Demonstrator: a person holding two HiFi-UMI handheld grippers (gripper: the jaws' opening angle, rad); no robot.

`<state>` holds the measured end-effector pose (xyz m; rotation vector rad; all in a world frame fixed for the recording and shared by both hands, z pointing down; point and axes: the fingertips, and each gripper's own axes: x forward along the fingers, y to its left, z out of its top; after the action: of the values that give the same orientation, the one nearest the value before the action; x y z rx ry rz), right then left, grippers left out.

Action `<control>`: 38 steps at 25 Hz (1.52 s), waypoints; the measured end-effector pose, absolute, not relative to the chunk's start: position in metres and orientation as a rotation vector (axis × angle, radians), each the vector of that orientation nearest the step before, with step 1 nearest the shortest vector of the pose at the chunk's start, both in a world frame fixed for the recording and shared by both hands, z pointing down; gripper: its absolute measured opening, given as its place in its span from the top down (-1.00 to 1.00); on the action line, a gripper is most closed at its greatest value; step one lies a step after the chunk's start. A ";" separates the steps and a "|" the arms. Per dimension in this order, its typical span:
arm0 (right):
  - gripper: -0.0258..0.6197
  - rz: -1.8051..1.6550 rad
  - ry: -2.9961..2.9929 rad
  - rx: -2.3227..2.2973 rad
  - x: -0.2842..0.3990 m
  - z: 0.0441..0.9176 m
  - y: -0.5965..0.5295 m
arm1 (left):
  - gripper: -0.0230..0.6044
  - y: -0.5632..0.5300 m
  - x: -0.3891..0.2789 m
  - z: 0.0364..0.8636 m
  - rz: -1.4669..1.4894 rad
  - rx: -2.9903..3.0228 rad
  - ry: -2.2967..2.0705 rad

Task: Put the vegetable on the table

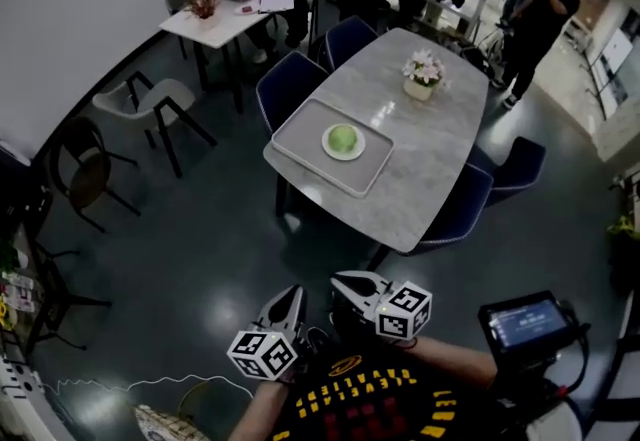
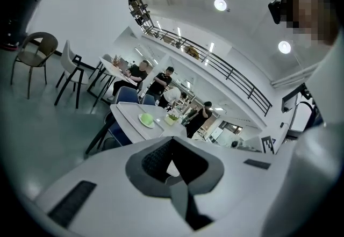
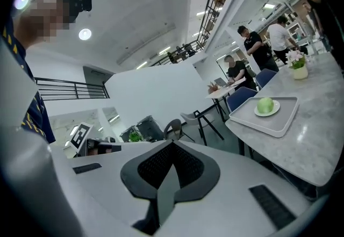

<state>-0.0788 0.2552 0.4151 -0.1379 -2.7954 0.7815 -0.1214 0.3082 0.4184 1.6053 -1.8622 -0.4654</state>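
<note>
- The vegetable [image 1: 343, 137] is round, pale green and smooth-looking. It sits on a small white plate [image 1: 356, 154] — dead centre of a grey tray [image 1: 300, 135].
- The tray lies just inside the near edge of the table [image 1: 430, 164], toward its left corner, with its long side parallel to that edge.
- Bare marbled tabletop stretches to the right of the tray and beyond it. A flower pot [image 1: 419, 87] stands toward the far end, well apart from the tray.
- Blue chairs [image 1: 285, 84] are tucked in along the table's left and right edges. Open dark floor [image 1: 220, 259] lies before the near edge.
- The left gripper [image 1: 290, 297] and right gripper [image 1: 350, 281] hover close to the person's body, well apart from the table — each with its jaws pressed together and nothing between them.
</note>
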 end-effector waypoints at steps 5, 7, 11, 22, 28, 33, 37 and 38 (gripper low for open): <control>0.93 0.829 -2.801 -0.150 -0.116 0.419 0.230 | 0.93 0.289 -0.159 0.418 -0.435 1.585 -1.885; 0.93 0.833 -2.811 -0.174 -0.131 0.414 0.217 | 0.93 0.278 -0.176 0.412 -0.427 1.574 -1.915; 0.93 0.835 -2.846 -0.204 -0.167 0.401 0.183 | 0.93 0.246 -0.211 0.397 -0.403 1.577 -1.965; 0.93 0.946 -2.843 -0.123 -0.214 0.409 0.051 | 0.93 0.122 -0.261 0.398 -0.330 1.583 -1.941; 0.93 0.989 -2.841 0.022 -0.206 0.420 0.007 | 0.93 0.081 -0.259 0.406 -0.312 1.643 -1.872; 0.93 1.020 -2.832 0.216 -0.192 0.417 -0.022 | 0.93 0.053 -0.265 0.395 -0.304 1.702 -1.796; 0.93 1.047 -2.813 0.375 -0.195 0.428 -0.049 | 0.93 0.022 -0.281 0.405 -0.280 1.748 -1.707; 0.93 1.056 -2.806 0.423 -0.196 0.430 -0.058 | 0.93 0.012 -0.285 0.407 -0.273 1.762 -1.678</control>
<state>-0.1959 -0.0584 0.4301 0.4226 -2.8062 1.0556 -0.2854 0.0117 0.4072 1.7621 -1.6777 -0.2727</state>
